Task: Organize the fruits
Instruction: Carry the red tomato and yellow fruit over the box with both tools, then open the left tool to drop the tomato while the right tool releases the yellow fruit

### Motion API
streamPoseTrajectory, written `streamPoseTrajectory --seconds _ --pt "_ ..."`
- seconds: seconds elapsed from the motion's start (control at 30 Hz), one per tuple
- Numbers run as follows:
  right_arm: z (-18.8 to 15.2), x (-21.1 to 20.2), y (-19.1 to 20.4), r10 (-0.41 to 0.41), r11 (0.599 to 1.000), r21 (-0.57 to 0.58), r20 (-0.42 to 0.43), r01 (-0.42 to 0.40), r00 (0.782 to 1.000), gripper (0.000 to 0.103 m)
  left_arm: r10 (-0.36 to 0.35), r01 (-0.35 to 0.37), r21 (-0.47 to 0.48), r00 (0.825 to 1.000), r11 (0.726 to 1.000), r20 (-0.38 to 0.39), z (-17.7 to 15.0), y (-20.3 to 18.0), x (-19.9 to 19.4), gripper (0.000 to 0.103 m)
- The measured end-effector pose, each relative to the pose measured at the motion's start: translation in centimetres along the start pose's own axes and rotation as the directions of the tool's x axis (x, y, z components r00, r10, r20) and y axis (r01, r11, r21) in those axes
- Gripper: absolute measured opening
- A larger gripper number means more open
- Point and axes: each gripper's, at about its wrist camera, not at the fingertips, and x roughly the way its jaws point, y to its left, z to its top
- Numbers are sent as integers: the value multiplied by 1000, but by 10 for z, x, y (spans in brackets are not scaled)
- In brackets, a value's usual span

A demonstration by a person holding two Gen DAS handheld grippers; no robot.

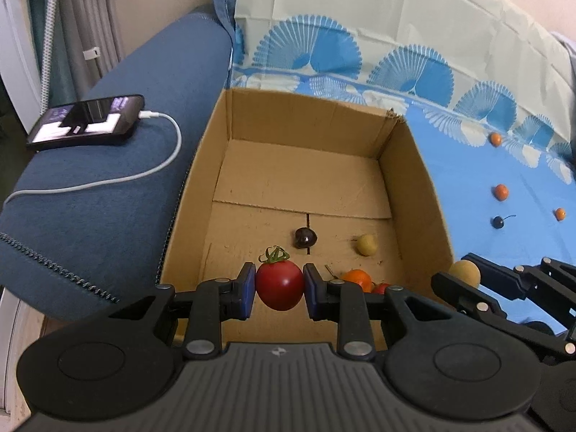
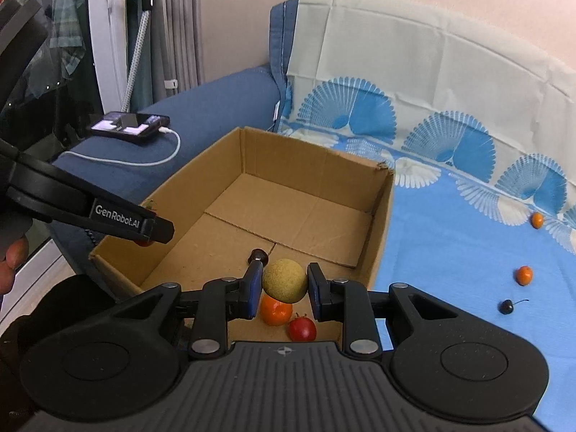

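Note:
My left gripper [image 1: 279,289] is shut on a red tomato [image 1: 279,284] with a green stem, held over the near end of the open cardboard box [image 1: 406,180]. On the box floor lie a dark cherry [image 1: 306,237], a yellow fruit [image 1: 367,244], an orange fruit [image 1: 357,279] and a small red fruit [image 1: 381,288]. My right gripper [image 2: 284,282] is shut on a yellow round fruit [image 2: 284,280], held over the box's [image 2: 381,237] near right corner, above the orange fruit [image 2: 275,311] and the small red fruit [image 2: 301,328].
Three small orange fruits [image 2: 523,275] [image 2: 537,219] [image 1: 559,213] and a dark cherry [image 2: 505,306] lie on the blue patterned cloth [image 2: 450,252] right of the box. A phone [image 1: 86,120] with a white cable rests on the blue sofa arm [image 1: 108,198] at left.

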Motion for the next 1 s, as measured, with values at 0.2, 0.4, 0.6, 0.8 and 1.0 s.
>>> streamPoseTrajectory --seconds 0.2,0.4,0.6,0.8,1.0 --pt "1 32 0 21 1000 -12 -46 -21 999 28 15 -14 14 999 1000 -39 7 0 29 31" --pt "-3 58 1 32 999 -29 -93 -35 995 28 33 -31 25 996 999 -87 11 1 61 31" --pt "-8 80 1 34 998 -42 -137 -40 990 28 61 -55 46 990 997 -129 9 2 90 31" --pt "-12 96 1 28 998 -54 -164 -37 986 28 72 -64 52 985 997 -158 7 5 106 31" --pt "-17 103 1 18 996 -82 -175 -33 984 28 95 -84 69 981 994 -169 4 4 117 31"
